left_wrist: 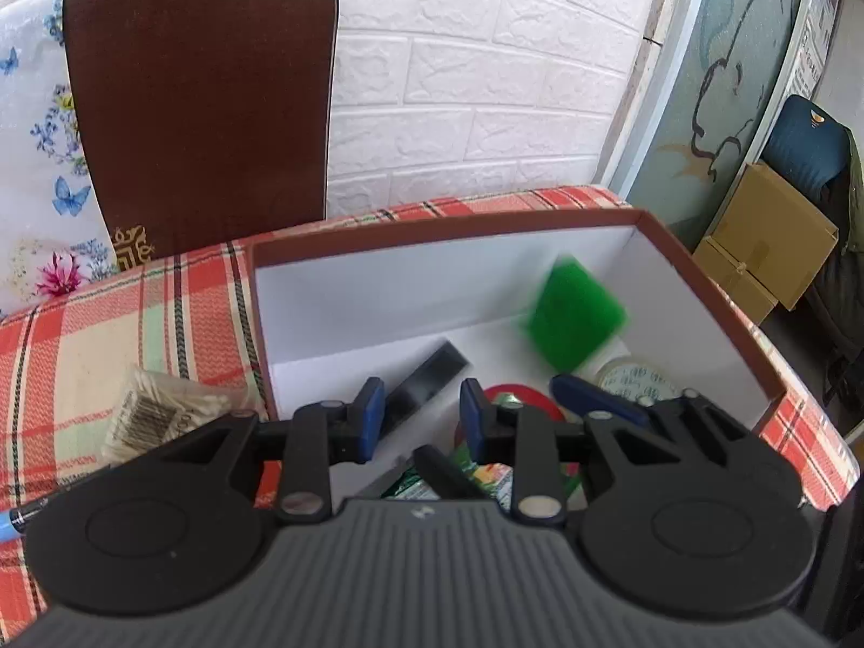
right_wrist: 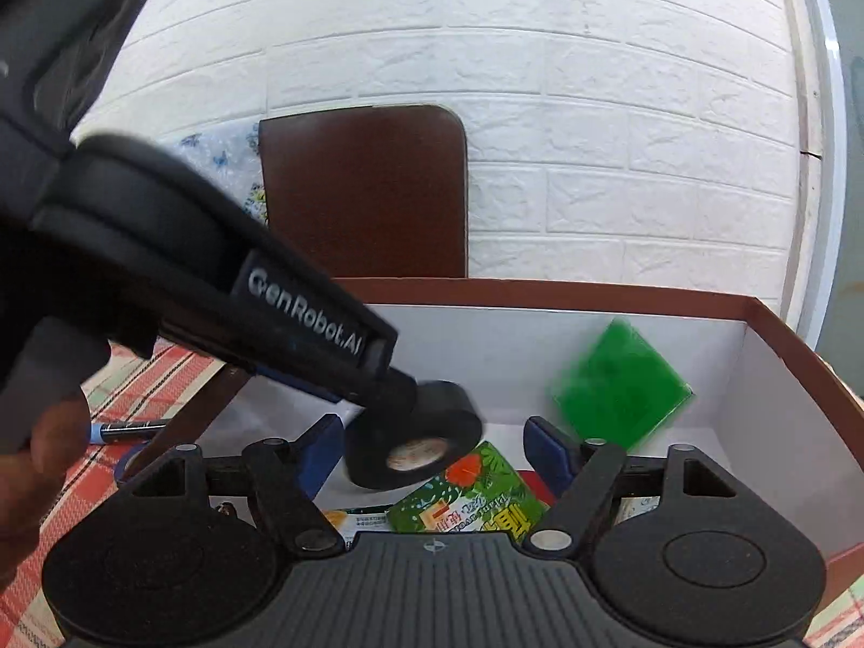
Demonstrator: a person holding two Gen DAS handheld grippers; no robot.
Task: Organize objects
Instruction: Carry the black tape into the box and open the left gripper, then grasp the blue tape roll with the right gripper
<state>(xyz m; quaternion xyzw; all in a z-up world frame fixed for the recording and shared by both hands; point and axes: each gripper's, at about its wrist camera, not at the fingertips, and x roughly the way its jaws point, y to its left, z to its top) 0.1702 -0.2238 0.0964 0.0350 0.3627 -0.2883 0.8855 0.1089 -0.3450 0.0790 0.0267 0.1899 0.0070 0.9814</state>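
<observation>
While blurred, one green square (right_wrist: pixel 621 386), one box (right_wrist: pixel 540 297), one black tape roll (right_wrist: pixel 426 432)

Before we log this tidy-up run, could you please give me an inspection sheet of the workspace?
Surface: red plaid cloth.
Job's things: open box holds a black tape roll, a green packet and a white tape roll; a blurred green square shows inside it, apparently in motion.
Clutter: cotton swab pack and pen on the cloth beside the box.
Grippers: left gripper narrow, tips at the black tape roll, grip cannot be told; right gripper open, empty.
Cables: nothing seen.
Surroundings: white brick wall, brown panel, cardboard carton.
</observation>
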